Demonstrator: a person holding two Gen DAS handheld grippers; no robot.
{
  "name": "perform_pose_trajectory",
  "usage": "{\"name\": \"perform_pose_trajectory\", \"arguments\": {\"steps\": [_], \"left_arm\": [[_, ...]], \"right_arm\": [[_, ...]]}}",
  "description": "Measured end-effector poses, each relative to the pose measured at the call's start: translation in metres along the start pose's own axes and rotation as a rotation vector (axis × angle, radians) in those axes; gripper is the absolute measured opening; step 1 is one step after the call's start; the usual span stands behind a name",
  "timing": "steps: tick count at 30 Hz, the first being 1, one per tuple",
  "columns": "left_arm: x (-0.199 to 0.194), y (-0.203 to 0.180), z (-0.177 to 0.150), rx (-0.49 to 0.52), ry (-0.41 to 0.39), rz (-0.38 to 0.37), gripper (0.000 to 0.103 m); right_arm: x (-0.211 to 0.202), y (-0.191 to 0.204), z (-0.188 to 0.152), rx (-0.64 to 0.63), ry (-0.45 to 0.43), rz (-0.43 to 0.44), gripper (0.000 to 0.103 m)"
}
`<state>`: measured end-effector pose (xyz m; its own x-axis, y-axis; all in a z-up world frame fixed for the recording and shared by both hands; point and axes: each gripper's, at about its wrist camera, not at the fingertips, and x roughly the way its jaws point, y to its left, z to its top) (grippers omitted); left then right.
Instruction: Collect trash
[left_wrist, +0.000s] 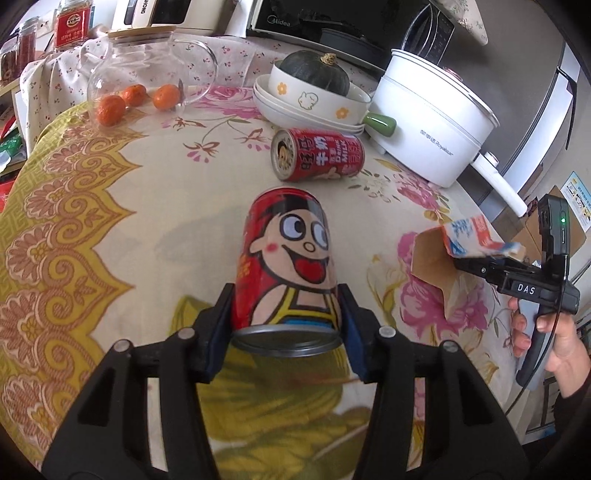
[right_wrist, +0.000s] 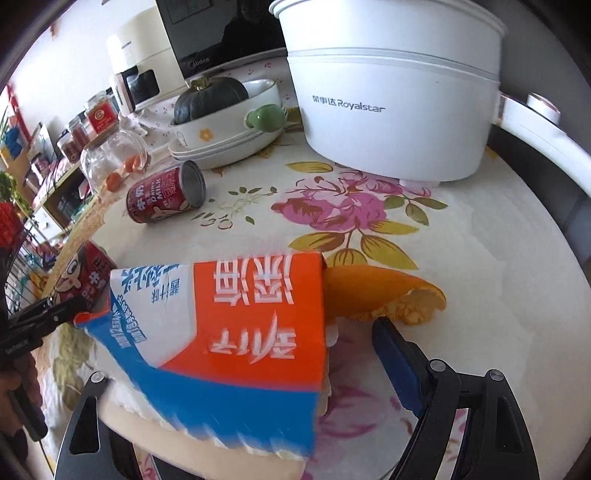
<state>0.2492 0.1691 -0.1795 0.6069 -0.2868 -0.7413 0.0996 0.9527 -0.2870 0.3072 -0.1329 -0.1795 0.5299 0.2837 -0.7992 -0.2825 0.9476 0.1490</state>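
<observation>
Your left gripper (left_wrist: 284, 314) is clamped on one red can (left_wrist: 286, 262), lifted off the tablecloth (left_wrist: 110, 221). Your right gripper (right_wrist: 258, 369) straddles the carton (right_wrist: 236, 332); grip can't be confirmed. Second can (left_wrist: 317, 155) and orange peel (right_wrist: 380, 295) remain, no bin visible.

Red can (left_wrist: 288, 258) clamped; second can (left_wrist: 317, 155) lying; torn carton (right_wrist: 229, 343) tilted.

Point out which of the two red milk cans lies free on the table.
The far can, on its side beside the stacked bowls, with nothing touching it. The near can sits clamped between the left gripper's pads.
</observation>
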Motion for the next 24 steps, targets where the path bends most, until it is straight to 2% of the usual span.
{"name": "perform_pose_trajectory", "arguments": {"steps": [1, 3, 4, 5, 6, 10, 11, 13, 20, 24], "left_arm": [[-0.003, 0.0, -0.003, -0.008, 0.003, -0.004, 0.054], [-0.009, 0.0, -0.007, -0.028, 0.01, -0.011, 0.054], [-0.012, 0.0, -0.01, -0.037, 0.013, -0.014, 0.054], [-0.015, 0.0, -0.012, -0.043, 0.016, -0.015, 0.054], [-0.018, -0.001, -0.014, -0.048, 0.019, -0.018, 0.054], [-0.035, -0.007, -0.017, -0.041, 0.016, -0.019, 0.054], [-0.039, -0.009, -0.016, -0.036, 0.014, -0.018, 0.054], [-0.049, -0.015, -0.015, -0.025, 0.007, -0.017, 0.054], [-0.085, -0.036, -0.013, -0.007, -0.018, -0.027, 0.054], [-0.101, -0.045, -0.018, -0.017, -0.013, -0.022, 0.054]], "right_arm": [[-0.003, 0.002, -0.004, 0.003, -0.01, 0.007, 0.078], [-0.007, 0.005, -0.009, 0.008, -0.022, 0.024, 0.062], [-0.008, 0.008, -0.011, 0.008, -0.023, 0.037, 0.058], [-0.01, 0.01, -0.014, 0.01, -0.022, 0.044, 0.057], [-0.011, 0.014, -0.016, 0.007, -0.02, 0.05, 0.051], [-0.022, 0.022, -0.024, 0.008, 0.007, 0.131, 0.038], [-0.025, 0.025, -0.027, -0.005, 0.019, 0.138, 0.025], [-0.033, 0.032, -0.033, -0.037, 0.031, 0.131, 0.022], [-0.076, 0.04, -0.051, -0.046, 0.032, 0.193, 0.016], [-0.099, 0.044, -0.059, -0.068, 0.028, 0.179, 0.016]]}}
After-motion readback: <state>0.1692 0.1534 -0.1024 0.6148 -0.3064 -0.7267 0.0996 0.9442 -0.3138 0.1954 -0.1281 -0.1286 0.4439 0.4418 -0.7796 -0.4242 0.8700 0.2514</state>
